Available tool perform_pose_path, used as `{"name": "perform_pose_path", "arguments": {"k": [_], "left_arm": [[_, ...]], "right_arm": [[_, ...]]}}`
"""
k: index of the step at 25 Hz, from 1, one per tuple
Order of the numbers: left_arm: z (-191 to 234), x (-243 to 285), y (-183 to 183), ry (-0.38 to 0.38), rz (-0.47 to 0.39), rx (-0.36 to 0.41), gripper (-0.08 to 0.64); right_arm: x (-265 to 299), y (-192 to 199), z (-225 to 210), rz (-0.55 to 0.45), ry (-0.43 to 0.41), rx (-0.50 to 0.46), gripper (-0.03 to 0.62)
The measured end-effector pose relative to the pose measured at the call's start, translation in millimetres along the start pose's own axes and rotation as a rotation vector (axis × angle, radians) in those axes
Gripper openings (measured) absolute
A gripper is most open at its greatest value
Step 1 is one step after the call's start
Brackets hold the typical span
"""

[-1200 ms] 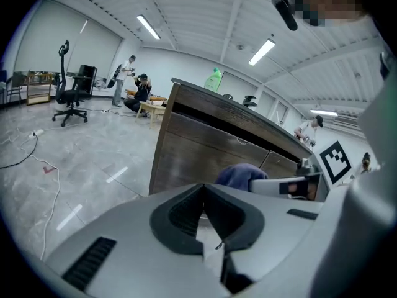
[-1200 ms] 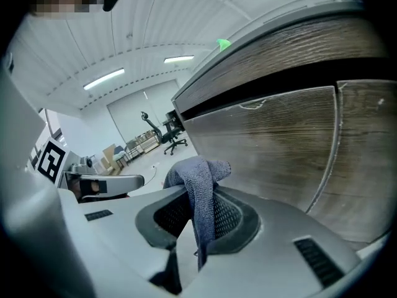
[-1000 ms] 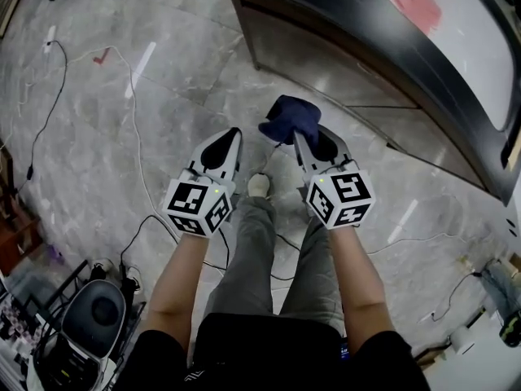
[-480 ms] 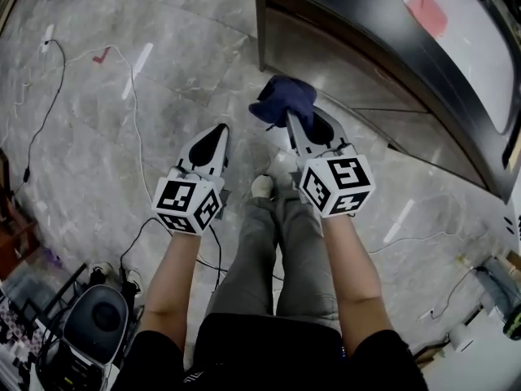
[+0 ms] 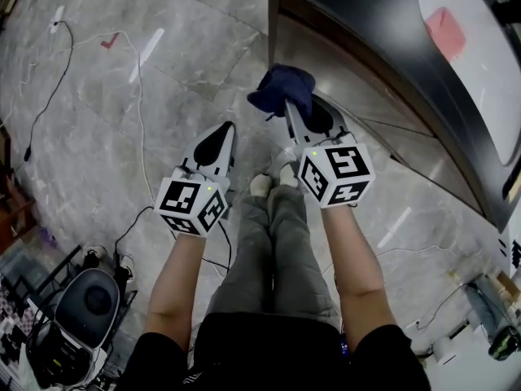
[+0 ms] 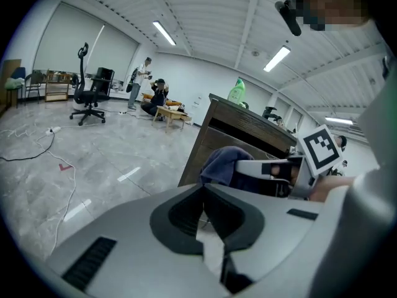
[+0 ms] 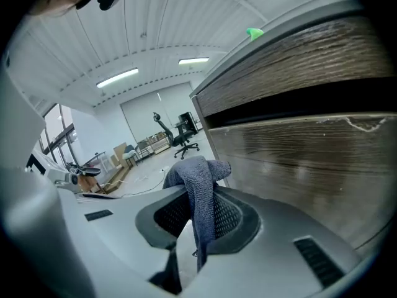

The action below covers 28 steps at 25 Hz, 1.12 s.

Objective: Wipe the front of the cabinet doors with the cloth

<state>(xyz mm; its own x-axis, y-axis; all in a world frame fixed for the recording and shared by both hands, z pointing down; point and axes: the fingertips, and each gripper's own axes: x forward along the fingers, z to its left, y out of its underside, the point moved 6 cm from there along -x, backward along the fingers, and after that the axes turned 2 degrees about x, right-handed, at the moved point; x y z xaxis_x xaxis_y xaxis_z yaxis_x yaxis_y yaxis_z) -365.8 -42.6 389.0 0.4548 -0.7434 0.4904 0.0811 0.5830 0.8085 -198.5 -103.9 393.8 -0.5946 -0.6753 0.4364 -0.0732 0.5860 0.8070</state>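
Cloth (image 5: 282,86) pinched in right gripper (image 5: 290,104), near cabinet door (image 5: 352,78) | left gripper (image 5: 218,137) clenched on nothing, over floor (image 5: 89,145), left of it

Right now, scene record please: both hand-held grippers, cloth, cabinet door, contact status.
left hand-held gripper: jaws together, nothing between them
right hand-held gripper: jaws shut on the cloth
cloth: dark blue, bunched above the jaws, tail hanging down between them
cabinet door: wood-grain front, to the right of the cloth
contact: cloth close to the door; cannot tell whether it touches
green bottle: upright on top of the cabinet
floor: grey stone
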Motion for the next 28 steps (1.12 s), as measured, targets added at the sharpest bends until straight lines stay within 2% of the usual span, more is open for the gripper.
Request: {"name": "perform_pose_path", "arguments": {"k": [6, 11, 16, 21, 28], "left_arm": [[-3.6, 15.0, -14.7, -0.028, -0.027, -0.011, 0.008], [-3.8, 33.8, -27.4, -0.011, -0.034, -0.009, 0.008], [-0.6, 55.4, -36.4, 0.036, -0.014, 0.006, 0.008], [10.6, 59.7, -55.7, 0.103, -0.006, 0.055, 0.008], [30.8, 62.7, -64.6, 0.134, 0.02, 0.091, 0.008]], "right_arm": [[17.0, -10.2, -6.0, 0.027, -0.05, -0.018, 0.071], [24.1, -18.6, -7.9, 0.025, -0.057, -0.028, 0.071], [34.5, -19.8, -12.3, 0.022, -0.008, -0.025, 0.071], [48.5, -25.8, -11.6, -0.023, 0.053, 0.022, 0.071], [49.3, -33.0, -24.0, -0.064, 0.143, 0.062, 0.071]]}}
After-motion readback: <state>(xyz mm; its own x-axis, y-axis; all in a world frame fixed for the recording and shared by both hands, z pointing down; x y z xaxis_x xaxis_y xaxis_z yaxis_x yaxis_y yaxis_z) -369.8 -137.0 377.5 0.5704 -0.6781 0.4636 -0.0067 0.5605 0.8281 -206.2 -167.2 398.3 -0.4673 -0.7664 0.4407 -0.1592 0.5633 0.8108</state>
